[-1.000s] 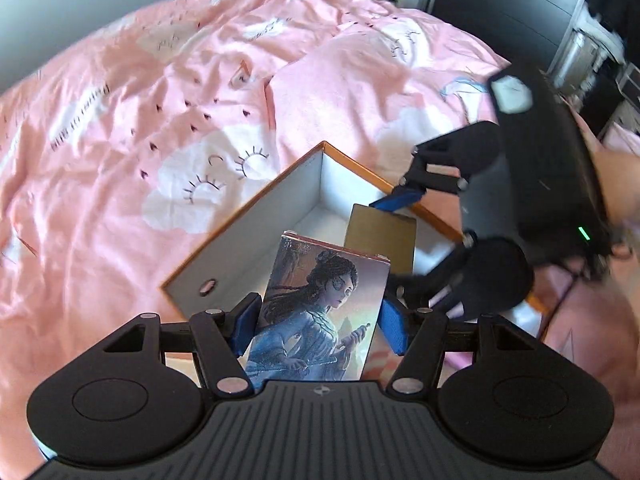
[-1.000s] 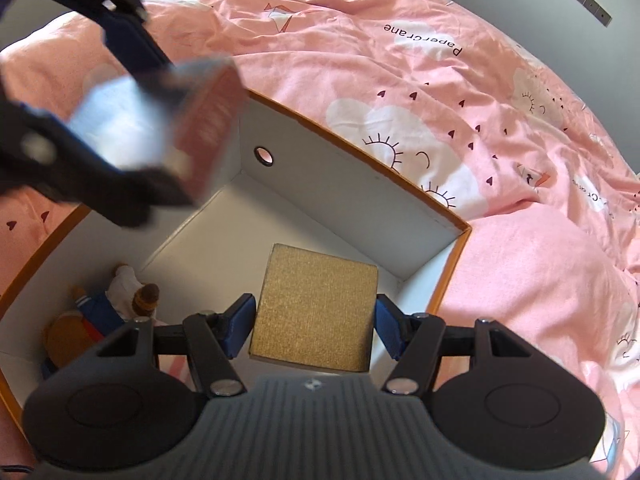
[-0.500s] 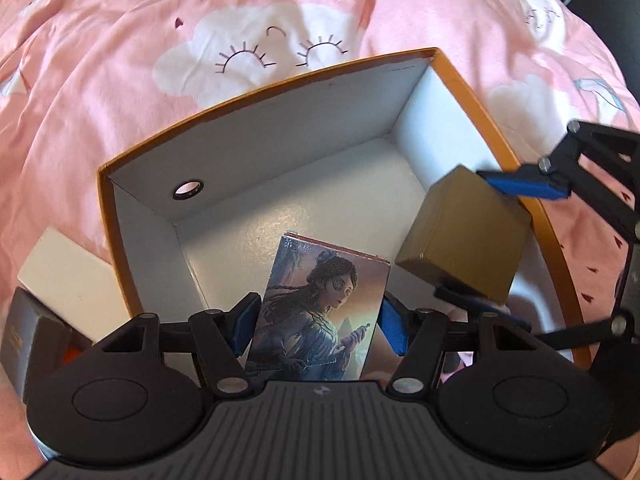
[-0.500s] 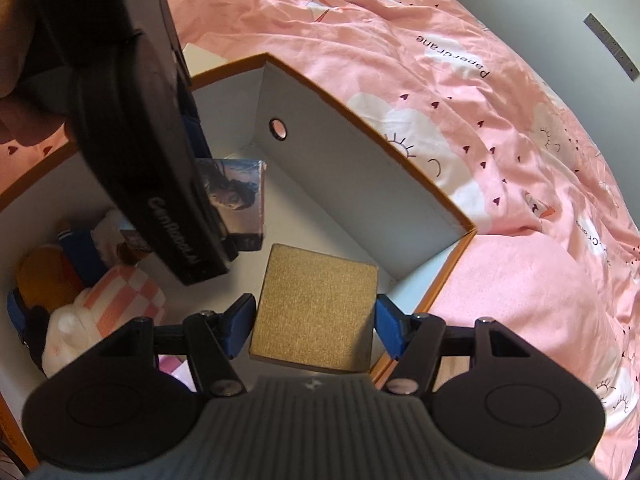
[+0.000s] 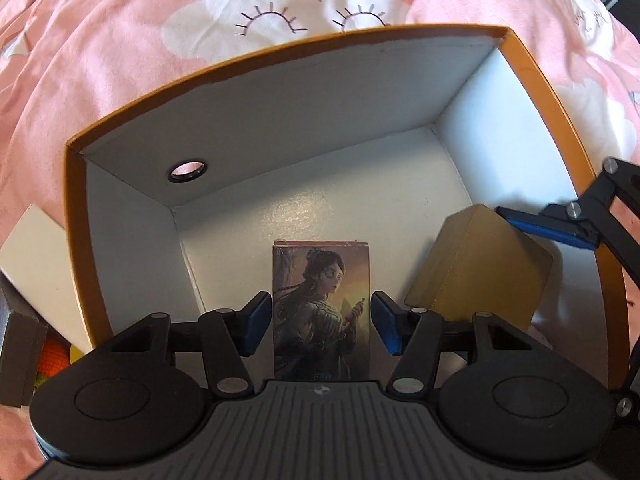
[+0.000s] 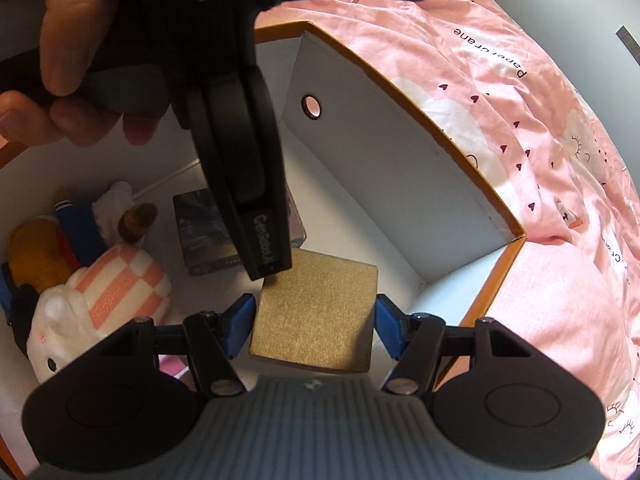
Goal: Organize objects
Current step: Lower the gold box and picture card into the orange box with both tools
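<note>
— Where's the picture card box (image 5: 321, 304)?
— Inside the orange-rimmed box (image 5: 532, 76) on the bed, between the left tongs (image 5: 321, 322), whose jaws are closing with small gaps.
— And the gold box (image 6: 314, 316)?
— Pinched by the right tongs (image 6: 314, 326), low inside the same box.

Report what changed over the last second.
The left claw dropped into the orange box with the picture card box. Its jaws are closing around the card box, with the pads seemingly just off it. The right claw sank slightly. Unchanged: its grip on the gold cube, and the plush toys.
</note>
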